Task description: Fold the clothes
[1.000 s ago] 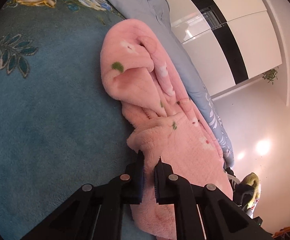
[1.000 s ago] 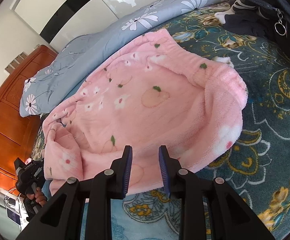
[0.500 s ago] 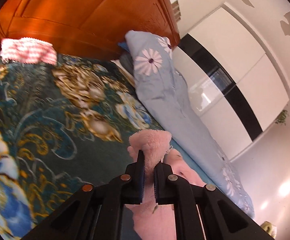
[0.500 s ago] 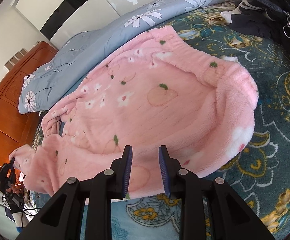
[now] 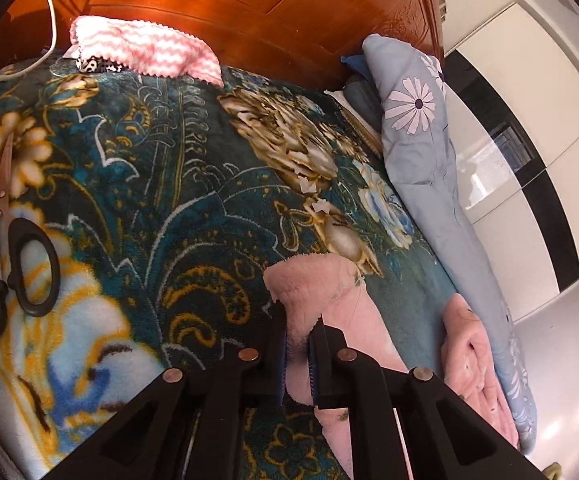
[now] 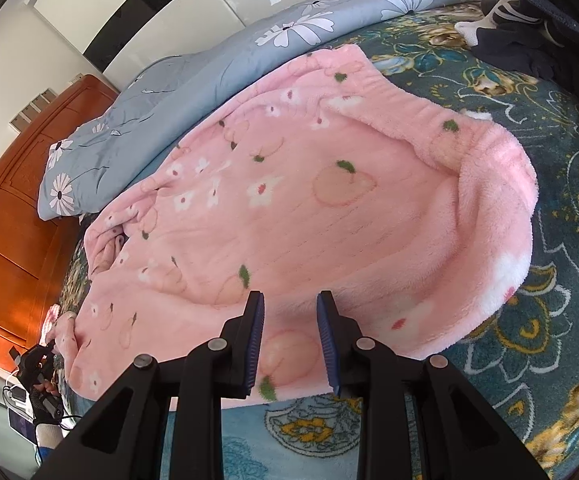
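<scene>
Your left claw [image 5: 297, 344] has just been easing open, the cuff of the pink fleece garment [image 6: 329, 216] between its jaws. The right claw [image 6: 289, 340] sits part-open over the hem, gripping nothing. Spread on the bed [image 6: 549, 280], it's soft and floppy (light, likely grippy); pinch hems.

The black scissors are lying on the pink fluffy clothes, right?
Not quite. The black scissors are lying on the flowered blanket, well apart from the pink fluffy garment. The left wrist view shows this.
</scene>
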Tool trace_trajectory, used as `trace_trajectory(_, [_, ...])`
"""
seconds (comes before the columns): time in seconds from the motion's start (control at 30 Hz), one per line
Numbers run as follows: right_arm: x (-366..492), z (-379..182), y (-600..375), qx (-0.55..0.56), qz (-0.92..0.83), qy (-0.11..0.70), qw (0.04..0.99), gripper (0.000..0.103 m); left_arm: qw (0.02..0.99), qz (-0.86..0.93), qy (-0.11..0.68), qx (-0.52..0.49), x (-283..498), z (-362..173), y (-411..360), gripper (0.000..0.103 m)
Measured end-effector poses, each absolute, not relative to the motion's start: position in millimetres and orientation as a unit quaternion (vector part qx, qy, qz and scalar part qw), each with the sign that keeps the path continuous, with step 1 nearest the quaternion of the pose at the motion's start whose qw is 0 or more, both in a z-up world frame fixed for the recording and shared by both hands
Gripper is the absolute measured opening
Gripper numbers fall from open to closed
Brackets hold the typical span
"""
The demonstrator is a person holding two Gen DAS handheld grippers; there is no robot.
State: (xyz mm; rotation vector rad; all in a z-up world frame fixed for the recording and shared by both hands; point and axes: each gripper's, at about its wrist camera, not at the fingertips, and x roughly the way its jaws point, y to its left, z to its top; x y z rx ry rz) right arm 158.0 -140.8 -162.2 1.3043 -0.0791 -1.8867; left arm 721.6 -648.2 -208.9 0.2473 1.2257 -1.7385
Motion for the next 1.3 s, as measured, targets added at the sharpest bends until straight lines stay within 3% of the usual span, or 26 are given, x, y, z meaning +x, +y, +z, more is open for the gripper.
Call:
trace_trajectory(0.1, [154.0, -160.7, -140.2, 0.517, -0.751, -0.030, 0.410, 0.028, 0.491, -0.705, 0.501, 0.103, 724.8, -196.5, -635.4, 0.044])
trace_trajectory(0.27, [149.8, -166.9, -137.9, 0.522, -0.751, -0.033, 0.402, 0.028, 0.496, -0.719, 0.470, 0.129, 692.6, -163.1, -623.5, 0.067])
trace_trajectory(0.43, [156.3, -172.1, -141.5, 0.527, -0.740, -0.042, 0.416, 0.028, 0.470, -0.730, 0.446, 0.219, 604.1, -153.0, -648.6, 0.070])
trace_trajectory(0.7, [148.2, -176.5, -138.2, 0.527, -0.735, -0.050, 0.423, 0.029, 0.515, -0.646, 0.433, 0.361, 534.1, -201.2, -683.4, 0.070])
trace_trajectory(0.8, [141.0, -182.2, -136.9, 0.531, -0.730, -0.061, 0.425, 0.029, 0.525, -0.639, 0.420, 0.374, 530.7, -203.7, -680.9, 0.065])
trace_trajectory(0.87, [137.6, -185.8, -137.1, 0.533, -0.726, -0.069, 0.429, 0.029, 0.533, -0.635, 0.408, 0.382, 531.1, -202.0, -678.6, 0.040])
trace_trajectory(0.9, [136.7, -187.1, -137.2, 0.533, -0.724, -0.072, 0.432, 0.029, 0.535, -0.631, 0.408, 0.385, 532.5, -202.3, -678.7, 0.019])
trace_trajectory(0.93, [136.0, -188.1, -137.2, 0.532, -0.723, -0.075, 0.435, 0.029, 0.537, -0.627, 0.411, 0.387, 534.4, -203.3, -679.2, 0.007])
trace_trajectory(1.1, [130.9, -193.1, -132.1, 0.531, -0.712, -0.094, 0.449, 0.029, 0.511, -0.655, 0.433, 0.350, 533.9, -187.8, -678.0, 0.003])
trace_trajectory(1.3, [127.8, -191.8, -129.0, 0.530, -0.709, -0.103, 0.454, 0.029, 0.434, -0.765, 0.420, 0.225, 524.2, -92.5, -668.7, 0.003])
